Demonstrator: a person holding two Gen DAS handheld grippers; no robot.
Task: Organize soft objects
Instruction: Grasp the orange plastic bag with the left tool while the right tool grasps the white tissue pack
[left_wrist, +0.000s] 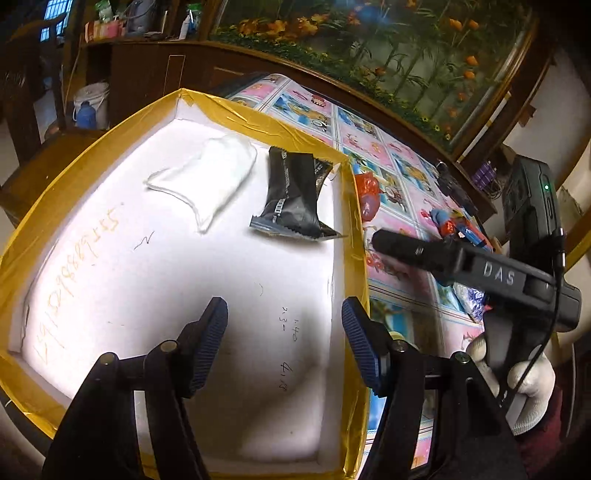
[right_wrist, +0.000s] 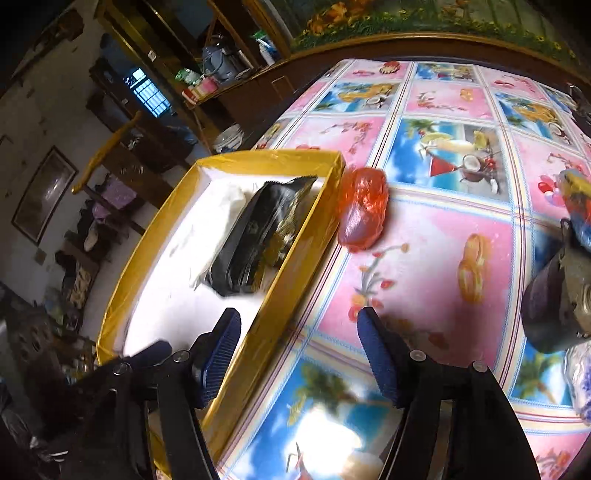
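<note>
While the gold-rimmed white foam box (left_wrist: 184, 280) holds a white pouch (left_wrist: 207, 177) and a black foil packet (left_wrist: 291, 195), your red plastic-wrapped bundle (right_wrist: 364, 210) waits outside. Both the left gripper (left_wrist: 284, 339) and the right gripper (right_wrist: 299, 354) gape, empty.

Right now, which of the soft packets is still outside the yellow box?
The red packet: it lies on the tablecloth beside the yellow box, while the white packet and black packet lie inside.

A pouch (left_wrist: 205, 181) and a snack packet (left_wrist: 293, 197) lie side by side in the box (left_wrist: 354, 206), the packet nearer the wall beside the tablecloth (right_wrist: 443, 236). A wrapped sweet (right_wrist: 364, 208) lies on the tablecloth, just outside that wall.
</note>
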